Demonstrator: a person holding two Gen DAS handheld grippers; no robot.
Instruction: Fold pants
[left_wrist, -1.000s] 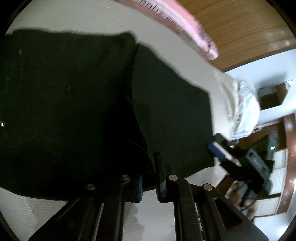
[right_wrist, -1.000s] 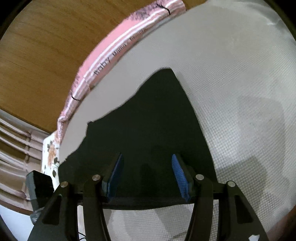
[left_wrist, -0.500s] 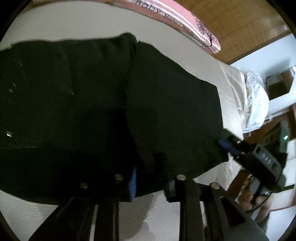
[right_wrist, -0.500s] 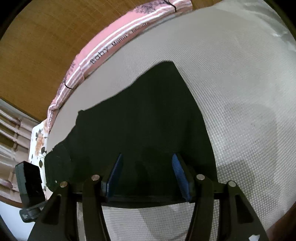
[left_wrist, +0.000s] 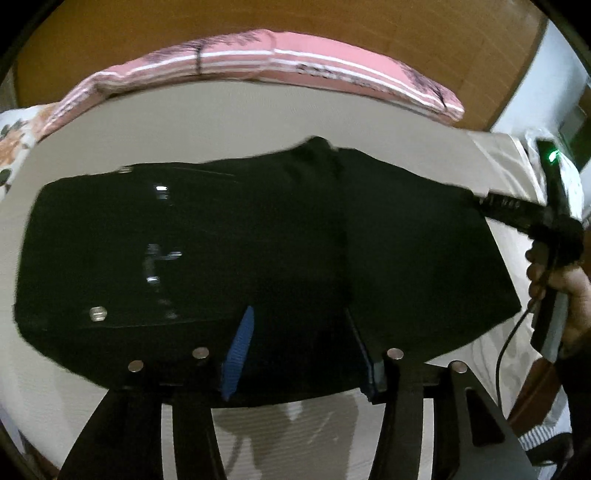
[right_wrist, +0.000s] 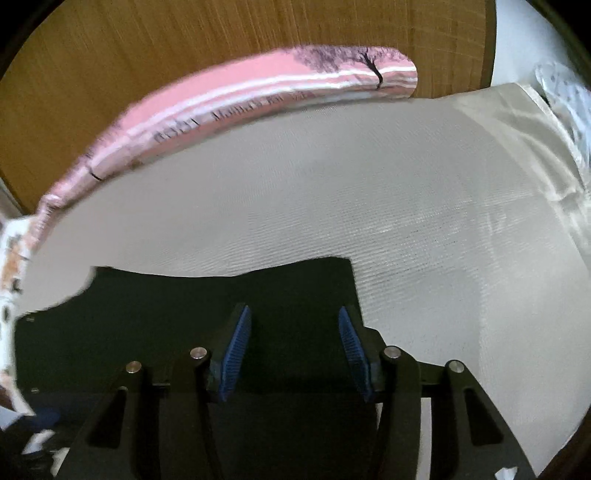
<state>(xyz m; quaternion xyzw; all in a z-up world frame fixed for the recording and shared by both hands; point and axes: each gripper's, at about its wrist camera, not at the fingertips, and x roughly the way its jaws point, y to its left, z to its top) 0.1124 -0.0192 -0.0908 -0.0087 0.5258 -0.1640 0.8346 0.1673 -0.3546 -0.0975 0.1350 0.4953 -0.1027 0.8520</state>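
Observation:
The black pants (left_wrist: 258, 251) lie folded in a flat block on the white mattress (left_wrist: 229, 122), with a fold edge running down the middle. My left gripper (left_wrist: 299, 328) is open, its blue pads over the near edge of the pants, holding nothing. My right gripper (right_wrist: 293, 332) is open too, hovering over the right end of the pants (right_wrist: 207, 314). The right gripper also shows in the left wrist view (left_wrist: 517, 214), at the pants' right edge, held by a hand.
A pink striped pillow (left_wrist: 280, 62) lies along the far edge of the mattress against a wooden headboard (right_wrist: 184, 48). A shiny cream sheet (right_wrist: 517, 122) and a white bag (right_wrist: 565, 92) lie at the far right. A floral cloth (left_wrist: 14, 133) lies at the far left.
My left gripper has opened, let go of the pants and pulled back to see the whole folded block. My right gripper stayed open and swung round to the right end.

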